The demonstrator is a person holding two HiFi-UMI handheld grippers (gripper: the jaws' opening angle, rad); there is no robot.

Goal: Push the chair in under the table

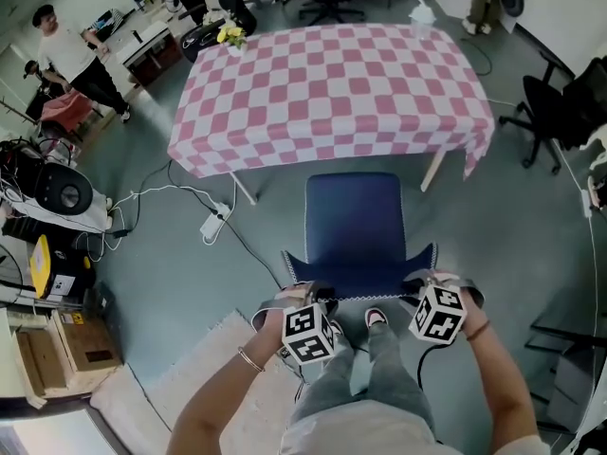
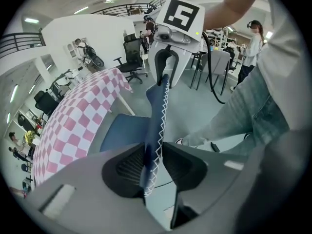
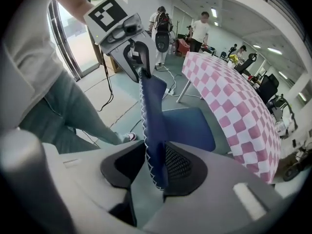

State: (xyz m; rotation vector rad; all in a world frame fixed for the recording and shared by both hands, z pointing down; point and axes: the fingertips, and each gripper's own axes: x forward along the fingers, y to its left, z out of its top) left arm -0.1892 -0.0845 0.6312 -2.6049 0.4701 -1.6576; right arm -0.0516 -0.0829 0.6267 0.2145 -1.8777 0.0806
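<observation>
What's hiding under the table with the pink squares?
Only two pale table legs and grey floor show below the checkered cloth. The blue chair stands in front, not under it. The hanging cloth covers everything deeper beneath.

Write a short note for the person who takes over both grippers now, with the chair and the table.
Left gripper: open, astride the top edge of the backrest, left end.
Right gripper: open, astride the same edge, right end.
Chair: faces the checked table, seat not yet under it.
Done: both grippers set over the backrest.
Left: probably grip, then push the chair in under the table.
</observation>
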